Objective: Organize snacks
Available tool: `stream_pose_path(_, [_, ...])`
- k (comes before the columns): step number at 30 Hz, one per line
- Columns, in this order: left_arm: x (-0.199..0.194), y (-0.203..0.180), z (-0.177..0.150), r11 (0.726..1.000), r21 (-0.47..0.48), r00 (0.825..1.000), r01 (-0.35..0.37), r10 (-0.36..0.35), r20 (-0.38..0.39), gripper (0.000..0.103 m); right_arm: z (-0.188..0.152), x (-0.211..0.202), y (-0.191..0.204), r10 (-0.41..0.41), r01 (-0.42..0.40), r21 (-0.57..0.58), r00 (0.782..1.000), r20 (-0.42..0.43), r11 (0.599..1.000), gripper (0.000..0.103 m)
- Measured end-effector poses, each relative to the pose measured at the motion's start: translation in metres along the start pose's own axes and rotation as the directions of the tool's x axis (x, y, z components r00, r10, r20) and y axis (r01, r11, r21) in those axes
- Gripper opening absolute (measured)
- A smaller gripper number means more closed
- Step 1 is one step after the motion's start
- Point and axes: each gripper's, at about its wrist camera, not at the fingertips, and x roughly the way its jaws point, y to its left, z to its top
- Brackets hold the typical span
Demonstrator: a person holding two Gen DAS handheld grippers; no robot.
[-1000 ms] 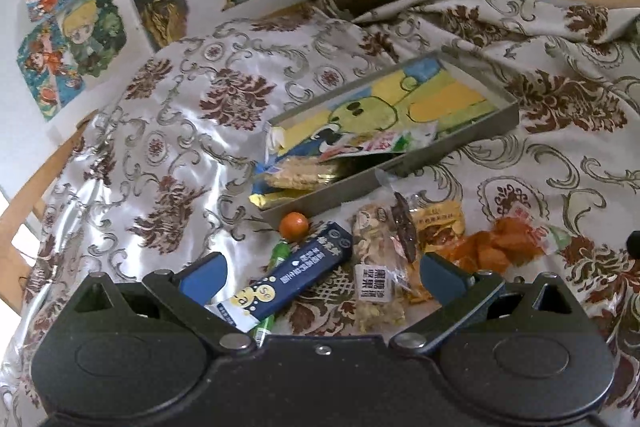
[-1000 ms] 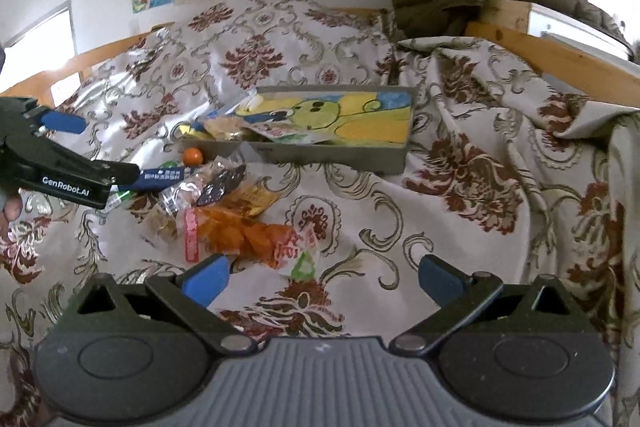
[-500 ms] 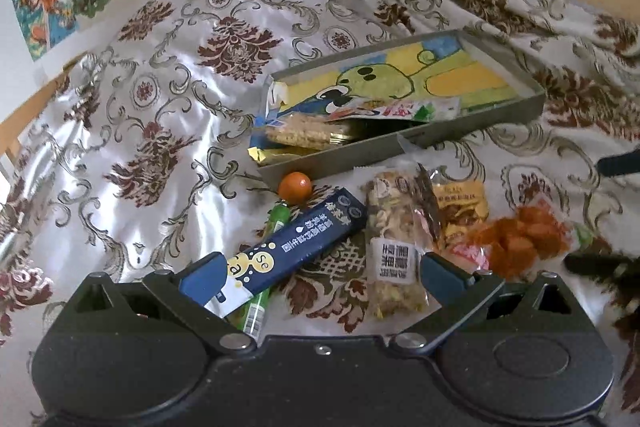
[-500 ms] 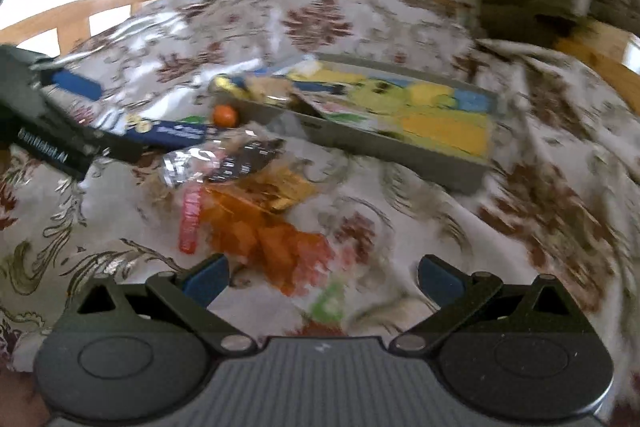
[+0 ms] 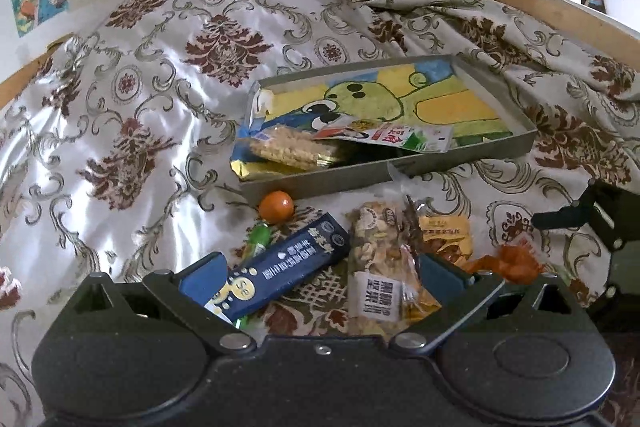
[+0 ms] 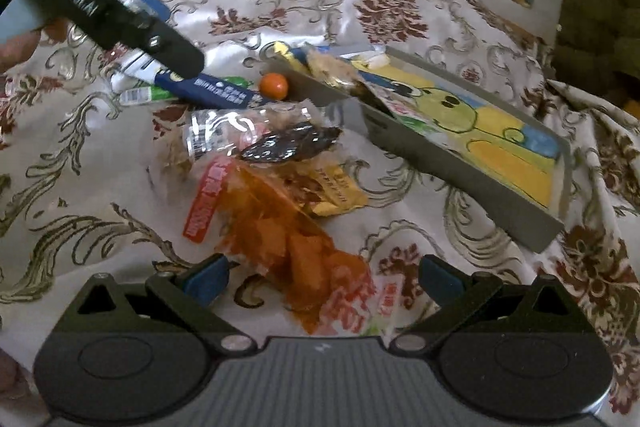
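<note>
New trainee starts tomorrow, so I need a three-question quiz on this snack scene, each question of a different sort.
1. True or false: the orange ball lies inside the grey box.
2. Which snack sits between the right tongs? A) orange snack bag B) dark blue box C) green tube
3. Fill in: both tongs are ___ (open/shut).

Key: 1 false; 2 A; 3 open.

Soft daylight, fisheye warp, slight blur
</note>
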Motion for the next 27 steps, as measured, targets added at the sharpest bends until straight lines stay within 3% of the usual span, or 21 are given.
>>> stream_pose_path(5, [0.004,-0.008,-0.003,1.0,0.007,1.0,-0.004,0.005,-0.016,0.102,-0.001,0.006,0.006,0.017,-0.017,-0.042,1.0,0.013,0.999,0.102])
stream_pose_path(8, [0.007,-0.013,0.001,1.0,0.014,1.0,-0.005,0.006,-0.018,0.102,-0.003,0.004,0.004,0.038,-0.037,-0.032,0.999,0.022,0.999,0.091])
stream_pose_path(12, [0.013,-0.024,0.007,1.0,0.012,1.0,0.018,-0.018,-0.019,0.102,-0.006,-0.001,0.009,0.012,-0.01,-0.073,0.999,0.029,0.997,0.068])
stream_pose_path(18, [0.024,-0.043,0.015,0.996,0.019,0.996,0.083,-0.083,-0.02,0.102,-0.013,-0.01,0.007,-0.019,0.02,-0.1,1.0,0.014,0.995,0.052])
stream_pose_path(21, [0.028,-0.046,0.016,0.994,-0.008,0.994,0.11,-0.11,-0.027,0.101,-0.021,-0.022,0.005,-0.053,0.051,-0.117,0.999,-0.014,0.992,0.048])
stream_pose_path(27, [0.038,-0.051,0.017,0.988,-0.015,0.986,0.153,-0.154,-0.065,0.091,-0.031,-0.038,-0.019,-0.086,0.084,-0.028,0.99,-0.108,0.996,0.046])
